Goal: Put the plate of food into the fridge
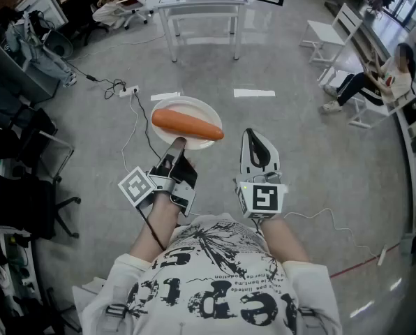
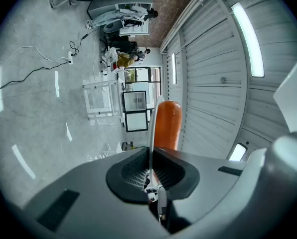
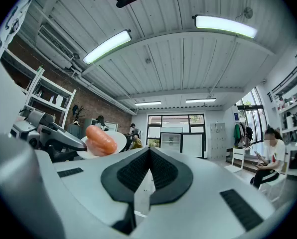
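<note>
Above the grey floor (image 1: 320,152), with a white table (image 1: 194,7) at upper middle, the left gripper (image 1: 178,143) clamps the plate (image 1: 176,105) of food (image 1: 187,124) and the right gripper (image 1: 250,135) is closed, empty.

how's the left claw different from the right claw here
The left claw is clamped on the near rim of the plate, carrying it with the carrot; the right claw is shut on nothing. The left claw touches the plate; the right claw sits apart, beside it. Both point forward.
</note>
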Demonstrator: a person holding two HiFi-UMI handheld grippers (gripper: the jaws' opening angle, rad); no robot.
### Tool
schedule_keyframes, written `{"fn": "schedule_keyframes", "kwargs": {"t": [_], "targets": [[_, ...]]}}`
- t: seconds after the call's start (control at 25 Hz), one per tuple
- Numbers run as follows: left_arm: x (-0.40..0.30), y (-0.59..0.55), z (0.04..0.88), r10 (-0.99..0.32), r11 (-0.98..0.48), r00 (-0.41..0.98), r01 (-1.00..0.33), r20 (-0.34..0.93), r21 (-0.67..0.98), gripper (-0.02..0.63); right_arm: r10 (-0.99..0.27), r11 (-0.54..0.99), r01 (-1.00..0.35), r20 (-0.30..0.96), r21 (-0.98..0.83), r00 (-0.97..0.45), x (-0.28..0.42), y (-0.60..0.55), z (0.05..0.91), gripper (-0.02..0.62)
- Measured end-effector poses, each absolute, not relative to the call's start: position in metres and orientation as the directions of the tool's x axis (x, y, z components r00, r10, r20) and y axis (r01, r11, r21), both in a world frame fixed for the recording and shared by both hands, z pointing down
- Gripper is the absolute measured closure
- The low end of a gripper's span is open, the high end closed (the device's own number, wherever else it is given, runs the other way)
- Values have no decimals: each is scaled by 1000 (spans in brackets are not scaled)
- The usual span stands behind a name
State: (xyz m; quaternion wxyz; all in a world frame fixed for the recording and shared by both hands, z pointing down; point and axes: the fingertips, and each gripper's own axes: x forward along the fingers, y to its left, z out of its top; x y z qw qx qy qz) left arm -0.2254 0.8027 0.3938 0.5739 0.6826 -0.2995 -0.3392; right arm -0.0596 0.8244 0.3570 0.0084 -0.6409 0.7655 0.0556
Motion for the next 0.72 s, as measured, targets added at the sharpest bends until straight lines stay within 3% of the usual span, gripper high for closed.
{"fn": "schedule_keyframes", "kwargs": {"t": [0.72], "targets": [[-258,792,381,-766,-245,618,-23,-179,969,581,-983,163,-986,-78,47,-166,-94,810,363,595]]}}
